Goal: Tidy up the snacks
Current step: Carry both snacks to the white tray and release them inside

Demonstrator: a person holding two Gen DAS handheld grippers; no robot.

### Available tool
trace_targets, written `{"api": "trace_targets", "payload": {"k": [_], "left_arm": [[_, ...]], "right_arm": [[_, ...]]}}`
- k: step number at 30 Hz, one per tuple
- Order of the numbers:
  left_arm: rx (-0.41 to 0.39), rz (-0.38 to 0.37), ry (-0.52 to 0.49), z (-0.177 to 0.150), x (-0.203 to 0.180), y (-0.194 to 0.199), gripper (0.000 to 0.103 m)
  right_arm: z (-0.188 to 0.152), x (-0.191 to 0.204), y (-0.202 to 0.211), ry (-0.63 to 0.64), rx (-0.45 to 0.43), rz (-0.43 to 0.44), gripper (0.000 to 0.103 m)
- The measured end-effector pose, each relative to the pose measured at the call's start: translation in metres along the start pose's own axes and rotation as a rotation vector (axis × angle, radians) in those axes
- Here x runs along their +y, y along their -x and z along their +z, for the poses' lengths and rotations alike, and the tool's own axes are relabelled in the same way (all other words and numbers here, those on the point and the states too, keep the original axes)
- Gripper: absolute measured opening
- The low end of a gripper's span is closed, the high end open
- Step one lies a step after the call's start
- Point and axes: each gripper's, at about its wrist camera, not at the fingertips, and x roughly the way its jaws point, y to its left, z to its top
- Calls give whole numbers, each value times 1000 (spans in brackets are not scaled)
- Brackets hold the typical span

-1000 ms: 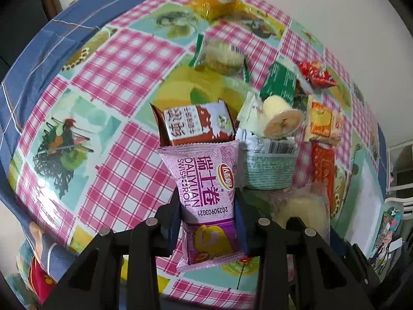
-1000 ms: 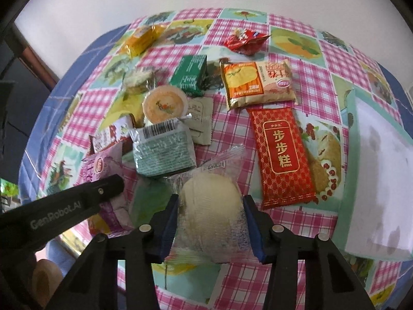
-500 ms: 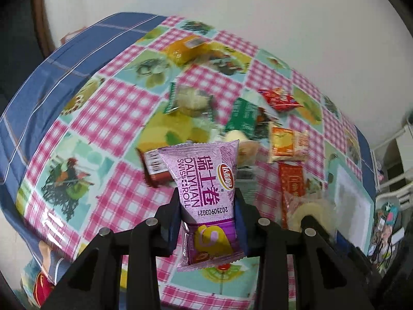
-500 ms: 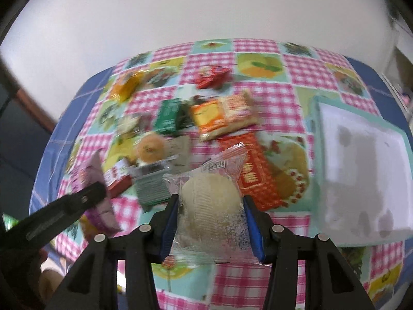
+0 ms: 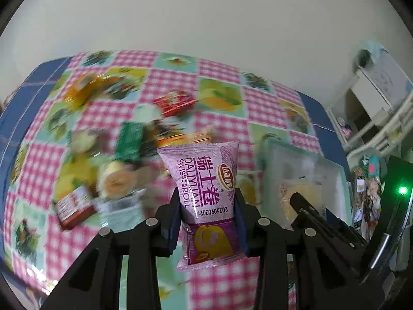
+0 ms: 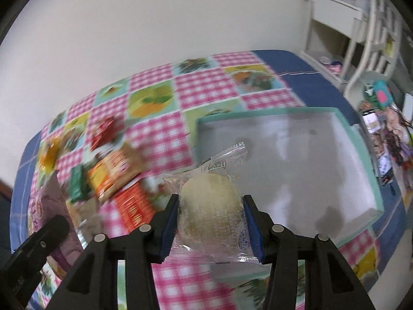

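Nearest in the left wrist view, the left gripper (image 5: 208,222) has its jaws closed on a purple Swiss roll packet (image 5: 206,193), which stands upright between the blue pads, its sealed top edge pointing away from the camera and its lower end hanging below the jaws. The packet is held off the surface (image 5: 216,98), clear of the other snacks.

In the right wrist view, the right gripper (image 6: 210,222) has its jaws pressed against both sides of a clear-wrapped round pastry (image 6: 210,204), a pale yellow cake in transparent film with a crimped end pointing forward. It hangs over the near left part of a shallow teal-rimmed tray (image 6: 371,170) with a grey-white floor. In the left view, the right gripper's black frame and the tray lie just right of the purple packet.

Beyond and to the left, the remaining snacks lie blurred on the pink-checked cloth: a red box (image 5: 73,206), a round cake (image 5: 116,178), a green packet (image 5: 130,142), an orange packet (image 6: 113,173), a red patterned packet (image 6: 134,206), a small red wrapper (image 5: 175,102) and a yellow wrapper (image 5: 82,90). A plain pale wall (image 5: 206,20) stands behind the surface, and white shelving (image 6: 361,18) is at the far right.
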Motion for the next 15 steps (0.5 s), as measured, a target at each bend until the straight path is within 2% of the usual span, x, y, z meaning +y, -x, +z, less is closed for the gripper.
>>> {"api": "trace_targets", "payload": {"k": [9,15], "left_arm": [[21,-99,-154,23,-69,-45,38],[40,-107,-232,32,-100,-83,38]], "right_arm": [[28,-54,-24,-105,10,-79,51],[45,-88,-41,-174,16,-107,51]]}}
